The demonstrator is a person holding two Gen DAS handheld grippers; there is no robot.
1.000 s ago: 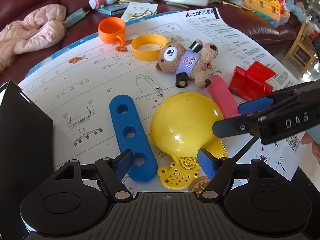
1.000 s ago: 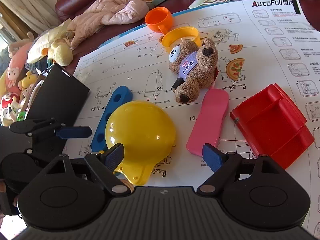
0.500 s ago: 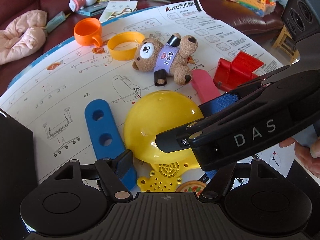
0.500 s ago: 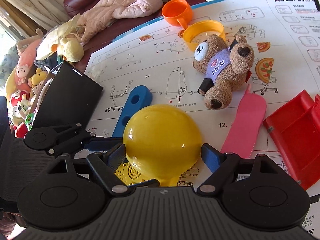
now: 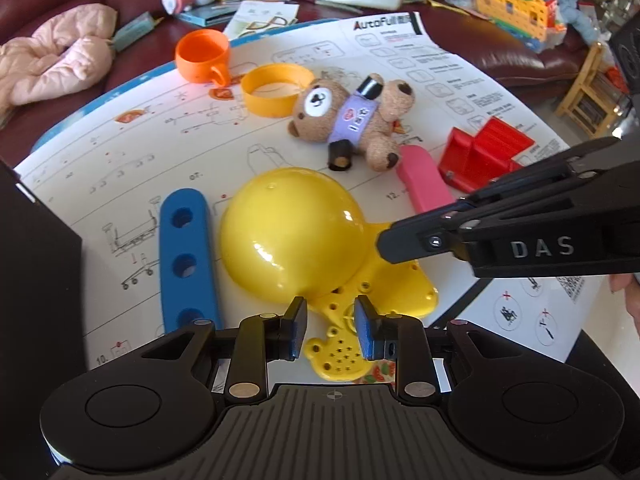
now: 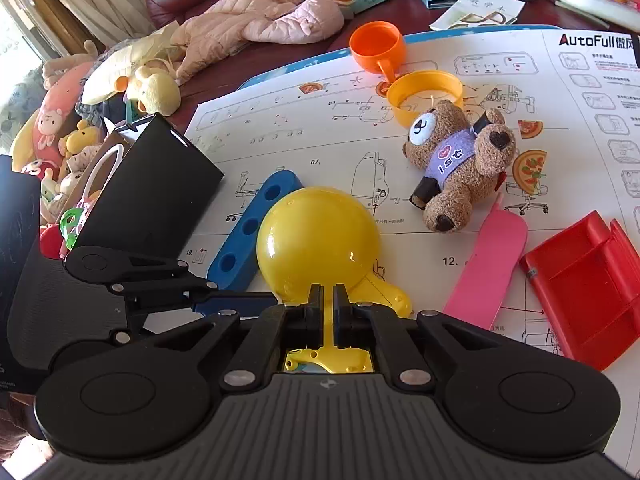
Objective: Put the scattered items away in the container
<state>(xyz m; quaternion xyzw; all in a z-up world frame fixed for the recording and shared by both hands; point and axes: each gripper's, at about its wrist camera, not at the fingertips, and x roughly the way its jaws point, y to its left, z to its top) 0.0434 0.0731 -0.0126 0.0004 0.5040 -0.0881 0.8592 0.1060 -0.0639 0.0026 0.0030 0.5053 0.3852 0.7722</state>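
**Both grippers meet at the yellow toy's flat end**

Cluttered with toys, the tabletop (image 5: 132,152) is covered by a large instruction sheet, and a dark sofa heaped with plush animals and a pink jacket lies behind it. The yellow toy (image 5: 296,232) sits in the middle of the sheet: a glossy dome at the far end and a flat, perforated base at the near end, so its long axis runs roughly from the cameras away toward the teddy (image 5: 352,120).

The right hand-held gripper (image 6: 327,312) comes in from the right in the left wrist view and is clenched on the thin yellow flange just behind the dome; in its own view the pads stand almost together with a strip of yellow between them. The left hand-held gripper (image 5: 331,330) sits directly over the star-holed tab at the base. Its jaws are closing with the tab between them, but a clear gap shows on either side, so it is not yet pressing.

The container (image 6: 160,196), a black box with toys already inside, stands to the left, beyond the blue bar (image 5: 184,256). Judging from this, the left gripper is the nearer one to the box, and the toy would have to travel leftward over the blue bar to reach it. The dome is smooth and would likely slip; the flat flange is the safer hold.
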